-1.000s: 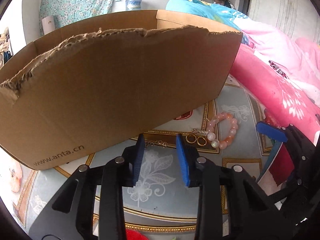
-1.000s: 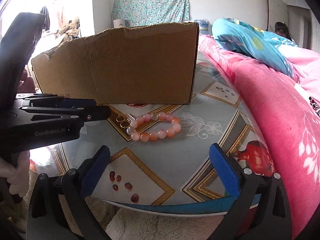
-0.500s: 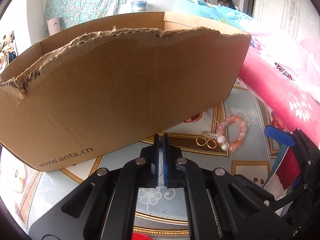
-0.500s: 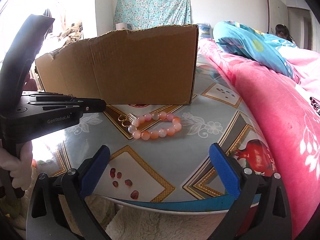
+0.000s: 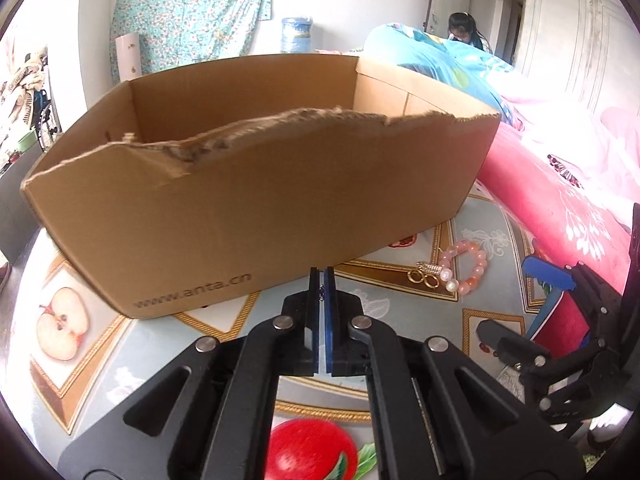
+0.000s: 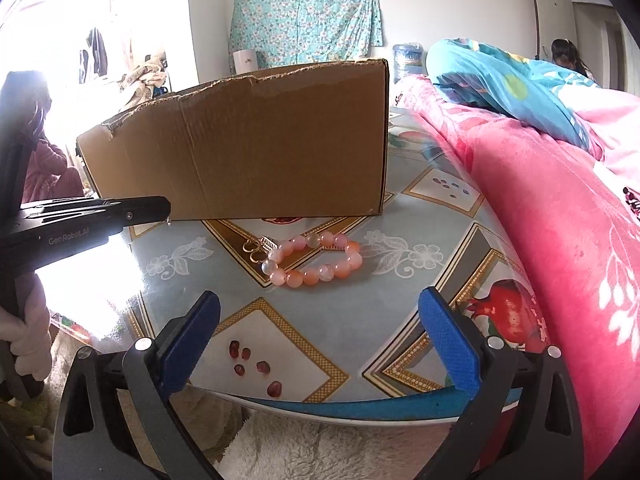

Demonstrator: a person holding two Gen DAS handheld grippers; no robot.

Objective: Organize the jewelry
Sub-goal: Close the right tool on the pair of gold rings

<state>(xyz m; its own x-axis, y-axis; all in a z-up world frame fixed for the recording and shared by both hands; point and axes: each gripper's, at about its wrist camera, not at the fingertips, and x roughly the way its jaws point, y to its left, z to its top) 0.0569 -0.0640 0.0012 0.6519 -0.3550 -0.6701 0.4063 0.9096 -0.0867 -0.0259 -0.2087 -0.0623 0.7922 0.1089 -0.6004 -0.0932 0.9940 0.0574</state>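
Note:
A torn cardboard box (image 5: 260, 208) (image 6: 280, 152) stands on the patterned table (image 5: 380, 308) (image 6: 360, 320). In front of its right end lie a pink bead bracelet (image 5: 482, 258) (image 6: 316, 274), two gold rings (image 5: 424, 279) (image 6: 252, 248) and a small sparkly clip (image 5: 430, 267) (image 6: 269, 243). My left gripper (image 5: 321, 276) (image 6: 160, 208) hovers before the box, shut on a thin small chain whose end dangles below the tip. Near the table's front edge my right gripper (image 6: 320, 304) stands open and empty, short of the bracelet.
A pink blanket (image 6: 540, 220) (image 5: 560, 200) and blue bedding border the table's right side. A person (image 5: 464, 32) sits far back. White fluffy fabric (image 6: 320, 452) lies below the table's near edge. A gloved hand (image 6: 28, 340) holds the left gripper.
The left jaws shut on the small chain that lay before the box, then rose and drew back, so the box's inside now shows. The right gripper stayed put.

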